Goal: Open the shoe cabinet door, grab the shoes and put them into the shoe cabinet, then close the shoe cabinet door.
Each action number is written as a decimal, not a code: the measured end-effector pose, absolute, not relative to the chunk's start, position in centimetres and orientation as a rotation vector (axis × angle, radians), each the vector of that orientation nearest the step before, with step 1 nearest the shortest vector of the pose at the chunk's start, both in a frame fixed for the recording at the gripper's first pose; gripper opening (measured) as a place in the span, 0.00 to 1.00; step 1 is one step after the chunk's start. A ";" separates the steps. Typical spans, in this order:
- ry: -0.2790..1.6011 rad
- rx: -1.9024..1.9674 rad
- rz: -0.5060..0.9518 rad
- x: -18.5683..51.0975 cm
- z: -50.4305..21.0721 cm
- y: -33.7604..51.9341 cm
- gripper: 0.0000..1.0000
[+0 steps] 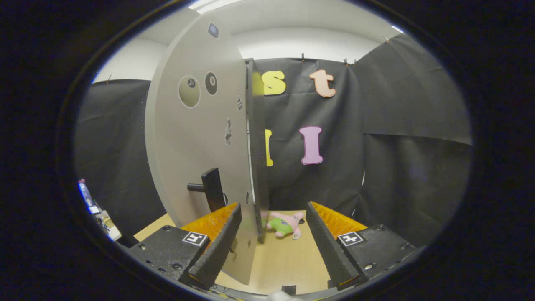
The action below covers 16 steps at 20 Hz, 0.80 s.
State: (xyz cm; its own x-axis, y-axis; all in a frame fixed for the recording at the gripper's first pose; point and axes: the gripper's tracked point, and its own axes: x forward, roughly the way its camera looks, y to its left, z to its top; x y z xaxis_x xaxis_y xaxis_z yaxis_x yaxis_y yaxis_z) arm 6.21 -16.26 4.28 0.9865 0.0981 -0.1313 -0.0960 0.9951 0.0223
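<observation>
Hand-held gripper (273,234) level, fingers (217,246) spread wide apart, gripping nothing.

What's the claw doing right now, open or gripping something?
Claw: open, holding nothing. The edge of the cabinet door stands in the gap by one finger, its black handle just ahead; the fingers are not pressing on it.

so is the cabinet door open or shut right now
Open. The door has swung out edge-on toward the camera, its free edge between the spread tongs, black handle on its face, and neither finger presses on it.
</observation>
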 end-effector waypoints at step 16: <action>0.122 0.031 -0.070 4.3 4.5 -14.3 0.92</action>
State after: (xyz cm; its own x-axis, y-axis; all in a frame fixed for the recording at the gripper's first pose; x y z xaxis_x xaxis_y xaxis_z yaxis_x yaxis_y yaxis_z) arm 4.35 -14.34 4.53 0.9902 -0.0679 -0.1223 0.0716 0.9971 0.0264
